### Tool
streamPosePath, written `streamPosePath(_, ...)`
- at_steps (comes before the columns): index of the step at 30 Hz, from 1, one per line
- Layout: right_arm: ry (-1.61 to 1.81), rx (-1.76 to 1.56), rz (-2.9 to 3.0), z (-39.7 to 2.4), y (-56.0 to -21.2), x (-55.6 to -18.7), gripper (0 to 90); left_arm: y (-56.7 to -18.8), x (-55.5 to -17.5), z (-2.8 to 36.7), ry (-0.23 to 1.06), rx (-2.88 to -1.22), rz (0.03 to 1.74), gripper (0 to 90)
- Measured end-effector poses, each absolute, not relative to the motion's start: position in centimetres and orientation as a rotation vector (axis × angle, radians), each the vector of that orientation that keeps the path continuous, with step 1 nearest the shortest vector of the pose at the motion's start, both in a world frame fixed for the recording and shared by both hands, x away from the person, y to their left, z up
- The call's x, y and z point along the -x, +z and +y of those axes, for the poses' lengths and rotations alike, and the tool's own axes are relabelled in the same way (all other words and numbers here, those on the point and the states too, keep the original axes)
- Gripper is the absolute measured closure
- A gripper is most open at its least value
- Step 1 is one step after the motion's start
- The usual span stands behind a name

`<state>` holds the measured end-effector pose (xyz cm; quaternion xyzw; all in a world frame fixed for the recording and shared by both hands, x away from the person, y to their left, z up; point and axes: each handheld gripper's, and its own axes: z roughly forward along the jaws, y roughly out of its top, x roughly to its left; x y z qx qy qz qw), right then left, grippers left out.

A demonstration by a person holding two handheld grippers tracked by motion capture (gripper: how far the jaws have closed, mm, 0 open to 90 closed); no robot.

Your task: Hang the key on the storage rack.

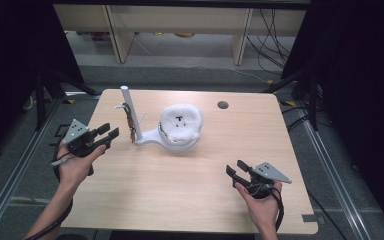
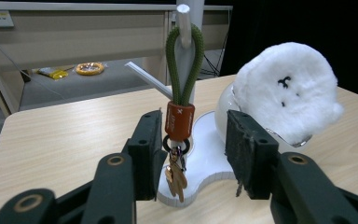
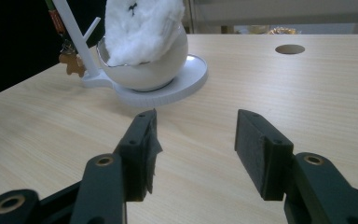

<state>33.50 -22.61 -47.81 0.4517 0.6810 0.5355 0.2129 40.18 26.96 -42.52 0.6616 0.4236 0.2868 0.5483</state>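
1. Pale wood-grain table [image 1: 180,190] fills the working area, with dark curtains at both sides and light cabinets behind on a grey floor.
2. Left gripper [image 1: 109,134] stands with its jaws apart and nothing pressed between the pads; in the left gripper view they straddle the hanging keychain [image 2: 179,121] without touching it.
3. That keychain is a green cord loop slung over a peg of the white stand [image 1: 128,107], with an orange-brown sleeve, a dark ring and small charms below. It hangs straight down by its own weight, which suggests it has been hung there and let go.
4. Just beyond sits a white bowl-shaped holder [image 3: 154,70] on the stand's round base, carrying a fluffy white plush [image 1: 181,121] with a small stitched face; it leans in the bowl, so the rim keeps it from rolling off.
5. Right gripper [image 1: 235,169] rests low near the table's front right, well apart from the stand, its jaws wide and empty, seemingly waiting.
6. Farther back, a round cable hole [image 1: 223,105] pierces the tabletop; black cables trail on the floor behind.
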Motion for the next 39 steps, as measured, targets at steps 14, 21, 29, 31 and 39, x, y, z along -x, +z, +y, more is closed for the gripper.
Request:
streamPosePath(14,1.469,-1.279,1.876,-22.8,-47.8,-33.4,49.6,-43.4,-37.1,27.9,0.702,-1.535,1.012,47.3)
streamPosePath(21,1.473,-1.27,1.871,-22.9,-48.0,-33.5,49.6,-44.2,-35.9,28.2,0.722,-1.543,1.033,45.2)
streamPosePath(29,1.462,-1.272,1.878,-23.1,-48.3,-33.6,49.5,-46.6,-34.3,28.2,0.741,-1.535,1.053,43.3)
streamPosePath(31,1.461,-1.272,1.873,-23.1,-48.4,-33.7,49.4,-47.3,-34.2,28.3,0.744,-1.536,1.055,42.7)
streamPosePath(39,1.46,-1.321,1.87,-23.1,-48.7,-33.6,49.2,-49.9,-33.8,28.3,0.76,-1.564,1.078,41.4)
